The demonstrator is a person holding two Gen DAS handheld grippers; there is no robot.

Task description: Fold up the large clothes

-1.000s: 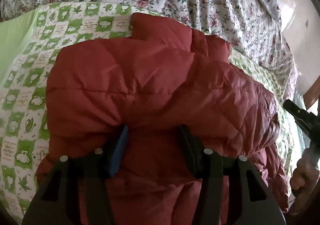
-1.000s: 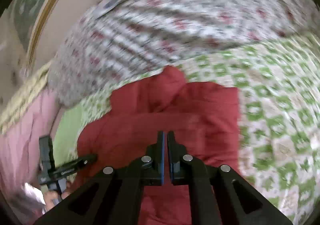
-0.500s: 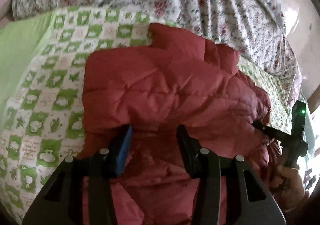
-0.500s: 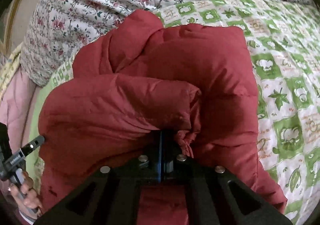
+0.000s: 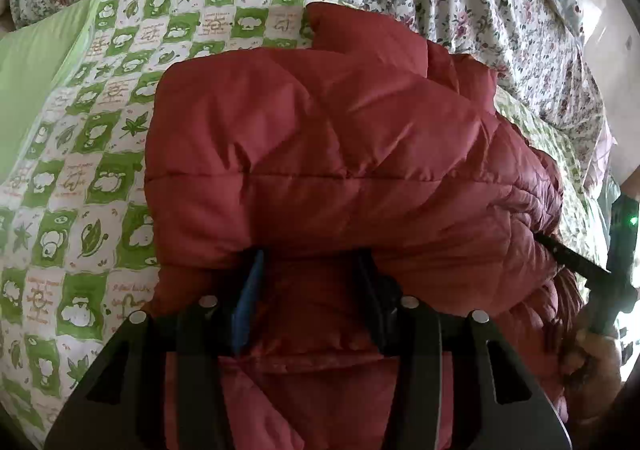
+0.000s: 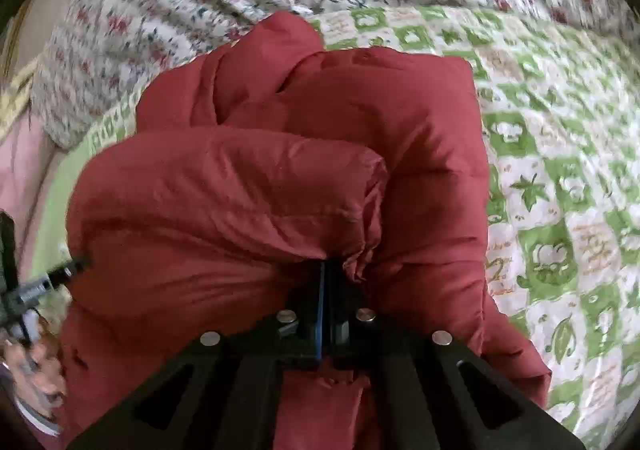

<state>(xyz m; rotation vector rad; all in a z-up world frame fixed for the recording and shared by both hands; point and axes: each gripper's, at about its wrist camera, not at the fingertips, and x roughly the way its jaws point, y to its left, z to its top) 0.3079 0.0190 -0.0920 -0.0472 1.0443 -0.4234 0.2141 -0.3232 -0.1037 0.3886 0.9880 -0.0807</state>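
The bed [image 5: 100,153] fills both views; the red jacket [image 5: 340,153] lies folded across its centre, long axis left to right, bulging just above both sets of fingers. The left gripper [image 5: 310,290] stands spread, fabric between; the right gripper [image 6: 326,282] pinches a fold. Since earlier, the jacket sits slightly closer.

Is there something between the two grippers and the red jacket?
Nothing visible. The right gripper is closed on a fold of the red jacket, and the left gripper, open, has its fingers tucked under the jacket's puffy fold on the green checked quilt.
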